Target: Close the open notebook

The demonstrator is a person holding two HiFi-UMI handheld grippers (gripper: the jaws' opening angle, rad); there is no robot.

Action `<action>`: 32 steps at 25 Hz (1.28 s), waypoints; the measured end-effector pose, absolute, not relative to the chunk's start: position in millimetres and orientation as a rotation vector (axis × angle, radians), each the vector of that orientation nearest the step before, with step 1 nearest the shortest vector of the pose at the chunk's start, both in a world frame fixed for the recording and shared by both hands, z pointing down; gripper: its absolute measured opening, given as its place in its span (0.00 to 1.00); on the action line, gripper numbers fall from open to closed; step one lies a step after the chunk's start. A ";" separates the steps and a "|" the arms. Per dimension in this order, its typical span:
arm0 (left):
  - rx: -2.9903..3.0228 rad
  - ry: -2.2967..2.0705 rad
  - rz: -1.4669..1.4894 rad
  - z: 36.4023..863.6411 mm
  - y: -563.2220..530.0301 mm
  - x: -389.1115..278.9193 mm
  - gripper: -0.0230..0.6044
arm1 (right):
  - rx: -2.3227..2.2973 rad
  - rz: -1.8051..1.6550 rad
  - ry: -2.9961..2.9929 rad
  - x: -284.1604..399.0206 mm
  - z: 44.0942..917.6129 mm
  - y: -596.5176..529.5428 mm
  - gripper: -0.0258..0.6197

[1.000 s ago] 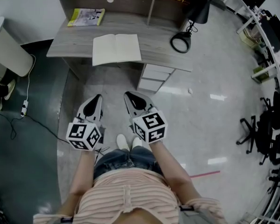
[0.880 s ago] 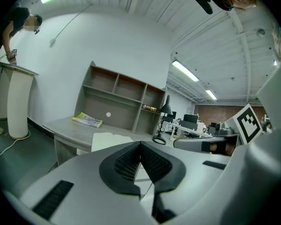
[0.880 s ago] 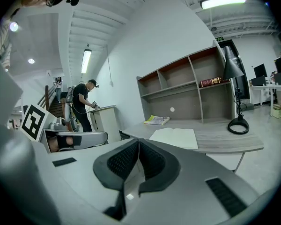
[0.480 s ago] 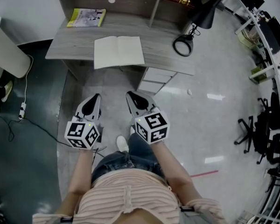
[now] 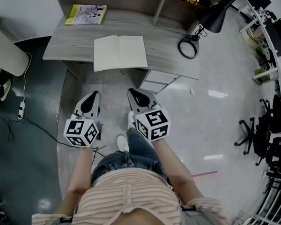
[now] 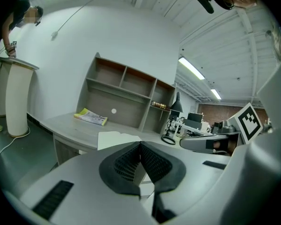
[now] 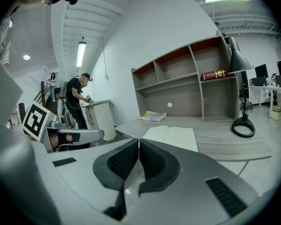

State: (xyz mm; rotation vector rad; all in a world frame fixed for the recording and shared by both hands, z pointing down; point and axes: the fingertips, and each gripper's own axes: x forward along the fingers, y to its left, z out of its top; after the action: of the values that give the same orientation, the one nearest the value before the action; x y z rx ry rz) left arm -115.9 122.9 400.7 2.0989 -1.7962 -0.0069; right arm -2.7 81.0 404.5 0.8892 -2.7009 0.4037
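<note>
The open notebook (image 5: 120, 52) lies flat with white pages up near the front edge of the grey desk (image 5: 70, 43). It also shows ahead in the left gripper view, notebook (image 6: 113, 138), and in the right gripper view, notebook (image 7: 174, 136). My left gripper (image 5: 91, 98) and right gripper (image 5: 133, 94) hover side by side over the floor, short of the desk, pointing at it. Both are shut with nothing between the pads, left gripper (image 6: 140, 145) and right gripper (image 7: 138, 141).
A yellow booklet (image 5: 86, 14) lies at the desk's back left, and a black lamp with a ring base (image 5: 188, 47) stands at its right. White drawers (image 5: 158, 81) sit under the desk. Office chairs (image 5: 257, 135) stand far right, a cable (image 5: 23, 121) runs left. A person (image 7: 77, 102) stands far off.
The person has stepped forward, and both grippers have come a little closer to the desk. The jaws stay shut.
</note>
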 end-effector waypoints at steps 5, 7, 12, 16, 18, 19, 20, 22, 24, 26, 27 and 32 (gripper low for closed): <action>2.061 -1.810 0.000 411.9 88.1 -126.5 0.05 | 0.881 0.413 -2.691 -7.8 411.4 40.2 0.07; 2.045 -1.816 0.009 415.4 73.3 -129.4 0.05 | 0.878 0.416 -2.685 -8.3 413.4 22.5 0.07; 2.010 -1.835 0.030 420.1 33.9 -138.6 0.05 | 0.864 0.420 -2.679 -12.9 416.0 -23.7 0.07; 1.959 -1.855 0.033 427.1 6.7 -147.8 0.05 | 0.846 0.416 -2.664 -15.7 421.2 -55.0 0.07; 1.930 -1.873 0.034 430.3 -6.3 -154.4 0.05 | 0.842 0.406 -2.658 -15.9 423.0 -70.9 0.07; 1.919 -1.883 0.039 431.8 -12.3 -157.4 0.05 | 0.842 0.403 -2.656 -15.2 423.8 -78.2 0.07; 1.908 -1.894 0.049 433.7 -17.4 -159.9 0.05 | 0.843 0.404 -2.653 -13.6 424.9 -84.6 0.07; 1.882 -1.911 0.065 438.1 -25.8 -164.6 0.05 | 0.843 0.413 -2.647 -9.5 427.4 -95.4 0.07; 1.853 -1.928 0.073 441.1 -34.3 -170.9 0.05 | 0.836 0.424 -2.646 -7.9 429.2 -106.2 0.07; 1.824 -1.948 0.089 443.3 -41.5 -177.7 0.05 | 0.826 0.429 -2.647 -7.9 430.7 -116.5 0.07; 1.808 -1.959 0.098 444.6 -44.4 -180.6 0.05 | 0.820 0.429 -2.648 -7.6 431.5 -121.0 0.07; 1.745 -1.970 0.130 452.9 -52.8 -191.4 0.05 | 0.787 0.436 -2.642 -8.3 436.4 -138.1 0.07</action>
State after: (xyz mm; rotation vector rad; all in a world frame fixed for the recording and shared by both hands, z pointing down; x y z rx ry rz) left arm -191.4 -52.8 452.9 1.7448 -1.9700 0.1296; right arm -8.3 -138.1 436.4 0.7874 -2.6422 0.4356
